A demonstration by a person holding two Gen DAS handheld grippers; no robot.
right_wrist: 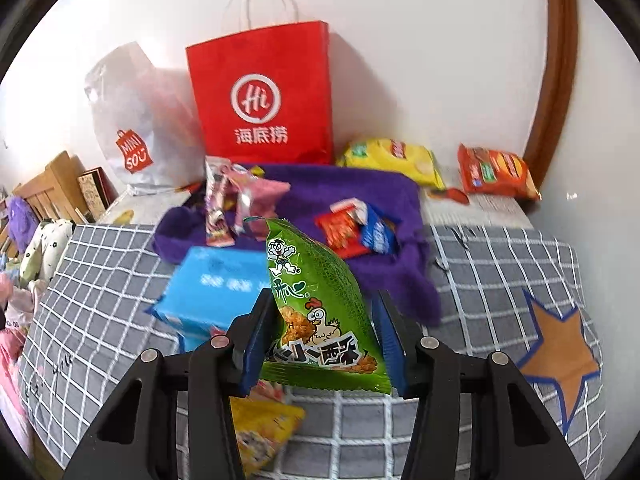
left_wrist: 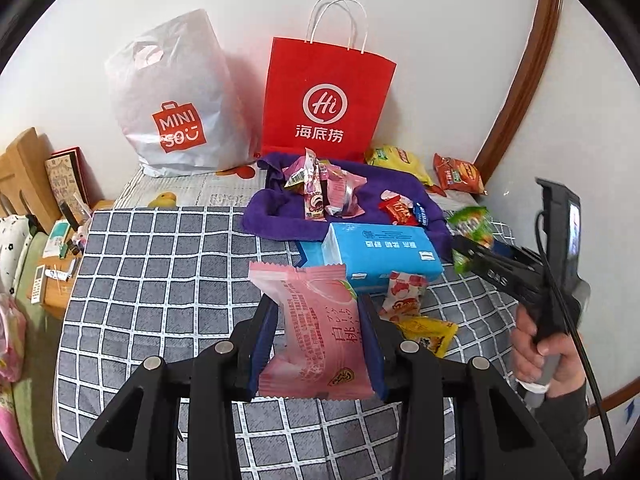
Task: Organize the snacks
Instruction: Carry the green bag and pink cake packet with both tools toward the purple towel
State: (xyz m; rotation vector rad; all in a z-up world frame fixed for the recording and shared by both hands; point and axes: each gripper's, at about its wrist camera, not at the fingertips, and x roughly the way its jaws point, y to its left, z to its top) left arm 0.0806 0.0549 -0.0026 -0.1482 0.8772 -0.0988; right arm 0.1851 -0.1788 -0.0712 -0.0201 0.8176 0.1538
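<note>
My left gripper (left_wrist: 318, 304) is shut on a pink peach snack packet (left_wrist: 316, 340), held upright above the checked bedsheet (left_wrist: 160, 280). My right gripper (right_wrist: 325, 300) is shut on a green snack packet (right_wrist: 312, 280) with a chicken drawing; the left wrist view shows that green packet (left_wrist: 470, 228) at the right, with a hand gripping the handle below. Beyond both lies a purple cloth (left_wrist: 380, 188) carrying a pile of pink packets (left_wrist: 324, 188) and a red packet (left_wrist: 396, 210). A red-and-white packet (left_wrist: 402, 294) and a yellow packet (left_wrist: 430, 334) lie on the sheet.
A blue box (left_wrist: 380, 252) sits in front of the cloth. A red paper bag (left_wrist: 326, 100) and a white plastic bag (left_wrist: 176, 100) stand against the wall. A yellow chips bag (left_wrist: 400, 160) and an orange bag (left_wrist: 458, 174) lie at the back right. A cluttered bedside table (left_wrist: 60, 248) is at the left.
</note>
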